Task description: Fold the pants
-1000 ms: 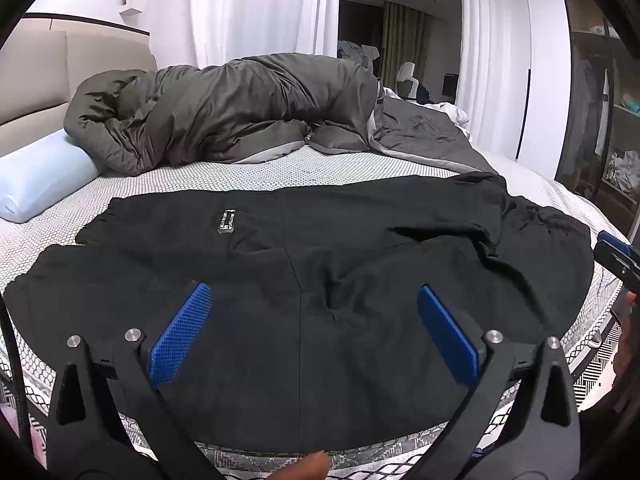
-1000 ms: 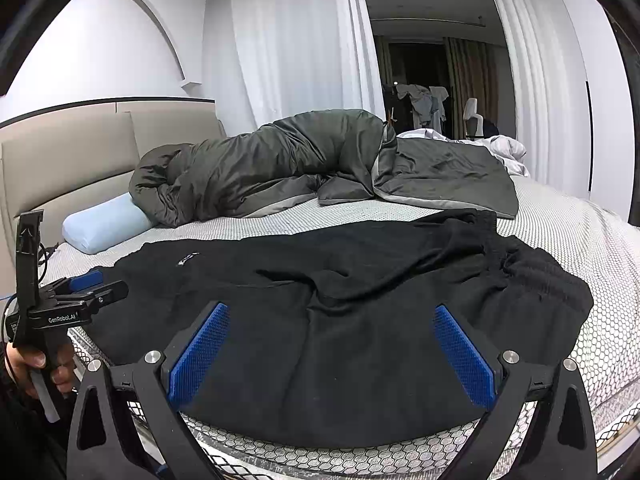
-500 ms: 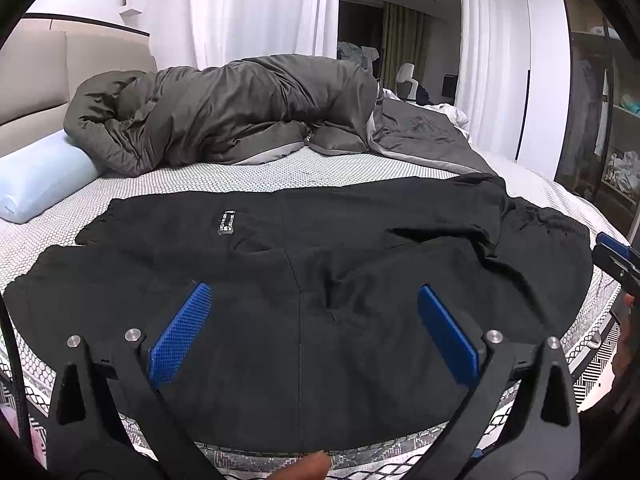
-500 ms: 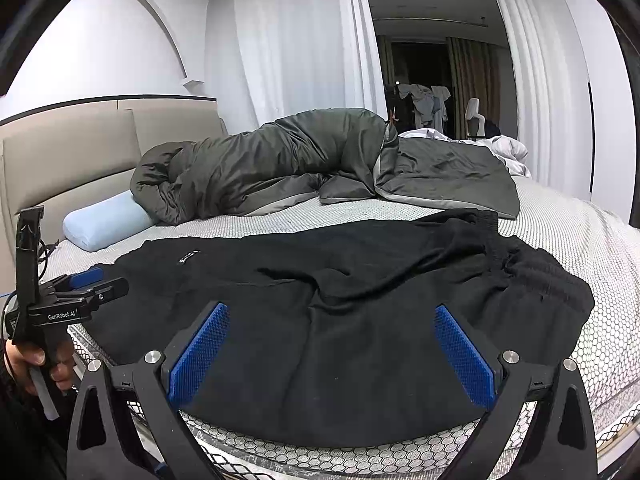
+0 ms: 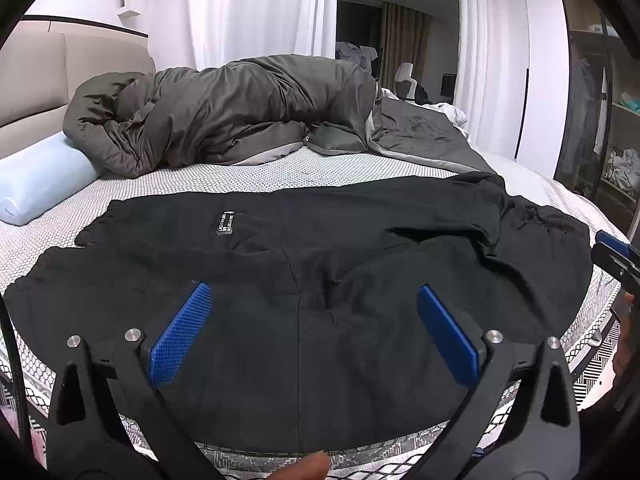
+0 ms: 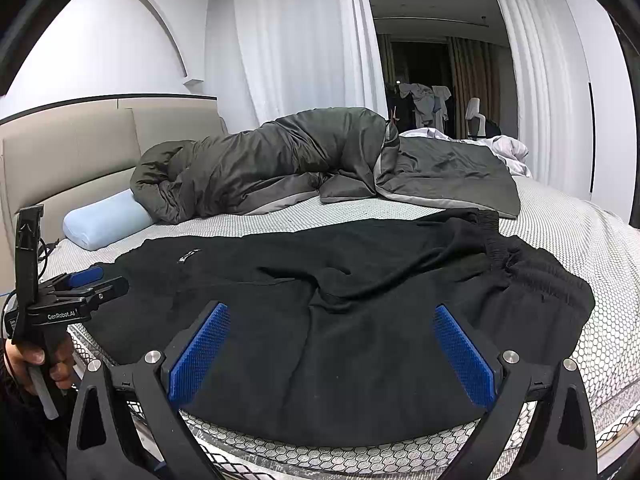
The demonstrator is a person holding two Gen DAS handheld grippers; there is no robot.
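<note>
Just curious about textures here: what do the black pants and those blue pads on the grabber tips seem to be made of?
The black pants look like matte, soft knit, perhaps cotton fleece: they drape in loose folds without shine. The blue pads on the left gripper appear rubbery or plastic, with a fine grid texture.

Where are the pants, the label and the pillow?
pants (image 5: 360,280), left wrist view, on the flat black cloth near the middle seam.
label (image 5: 225,223), left wrist view, on the small patch's middle.
pillow (image 6: 104,220), right wrist view, on its pale blue side.
</note>
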